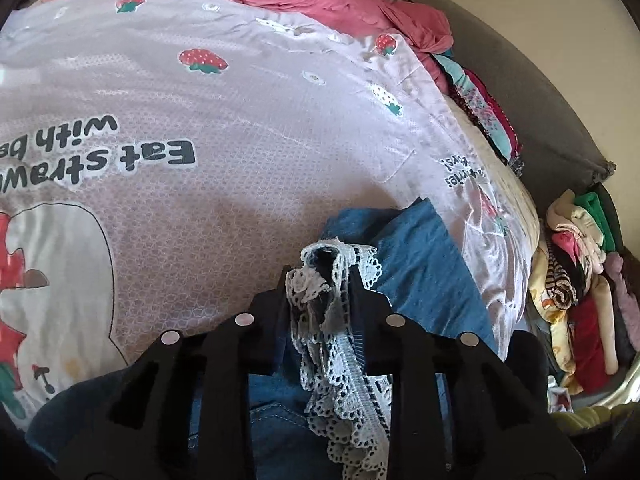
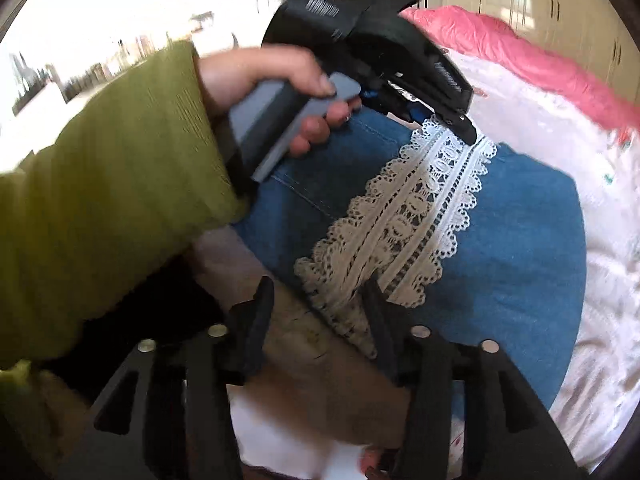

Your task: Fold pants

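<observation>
A bed (image 1: 568, 92) carries a pale strawberry-print quilt (image 1: 224, 92) printed "Eat straw…" and "with be…", both lines cut off. On the quilt lie the blue denim pants (image 2: 516, 256), their white lace trim (image 2: 416, 220) running down the leg. The left tool (image 1: 320, 276) is clamped on that lace. The right tool (image 2: 320, 284) stands wide apart over the lace, gripping nothing.

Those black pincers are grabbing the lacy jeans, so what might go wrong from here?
Two risks, as far as I can judge. The left hand-held gripper pinches mostly the white lace trim, which is open-worked and may snag or stretch if pulled. The right hand-held gripper is open, with one finger against the lace at the other end, so the blue jeans may sag unevenly and crease on the strawberry bedsheet.
</observation>
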`<state>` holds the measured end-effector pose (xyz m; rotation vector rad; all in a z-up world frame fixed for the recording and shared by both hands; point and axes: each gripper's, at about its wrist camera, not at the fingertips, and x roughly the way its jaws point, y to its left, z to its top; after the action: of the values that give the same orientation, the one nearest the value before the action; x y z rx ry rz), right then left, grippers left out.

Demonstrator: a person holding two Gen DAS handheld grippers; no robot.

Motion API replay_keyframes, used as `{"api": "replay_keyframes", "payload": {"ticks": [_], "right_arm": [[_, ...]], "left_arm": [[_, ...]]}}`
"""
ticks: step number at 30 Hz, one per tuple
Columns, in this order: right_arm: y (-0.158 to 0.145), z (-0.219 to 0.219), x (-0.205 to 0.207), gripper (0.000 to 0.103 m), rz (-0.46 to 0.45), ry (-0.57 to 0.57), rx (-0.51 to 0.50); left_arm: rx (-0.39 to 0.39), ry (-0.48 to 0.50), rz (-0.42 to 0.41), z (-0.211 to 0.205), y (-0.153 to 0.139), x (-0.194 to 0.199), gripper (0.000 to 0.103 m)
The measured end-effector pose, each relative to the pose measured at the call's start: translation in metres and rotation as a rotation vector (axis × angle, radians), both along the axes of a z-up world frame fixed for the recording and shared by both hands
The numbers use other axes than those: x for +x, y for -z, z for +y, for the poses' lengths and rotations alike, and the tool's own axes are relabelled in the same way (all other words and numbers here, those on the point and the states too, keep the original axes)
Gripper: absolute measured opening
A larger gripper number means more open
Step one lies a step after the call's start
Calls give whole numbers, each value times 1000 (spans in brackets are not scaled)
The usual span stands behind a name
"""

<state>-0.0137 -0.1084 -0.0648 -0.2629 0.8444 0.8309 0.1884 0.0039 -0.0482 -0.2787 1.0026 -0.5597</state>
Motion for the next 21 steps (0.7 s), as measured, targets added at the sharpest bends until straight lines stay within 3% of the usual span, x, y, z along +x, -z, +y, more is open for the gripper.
{"api": "replay_keyframes", "payload": {"ticks": [3,7,13,16,21], "right_arm": [[-14,-31,4,46,18,65,77],[-27,-77,17,50,-24,211,95],[-13,-116,29,50,24,372,75],[-5,-122,35,50,71,396,73],[7,-119,45,50,122,384,105]], "left_arm": [[-1,-13,-11,5,-5,-4,28],[-25,-47,-36,15,-14,-22,45],[-50,-128,-76,33,-23,-77,54],[-46,-156,-55,36,-21,-110,55],[-80,-119,-6,26,-17,-152,57]]}}
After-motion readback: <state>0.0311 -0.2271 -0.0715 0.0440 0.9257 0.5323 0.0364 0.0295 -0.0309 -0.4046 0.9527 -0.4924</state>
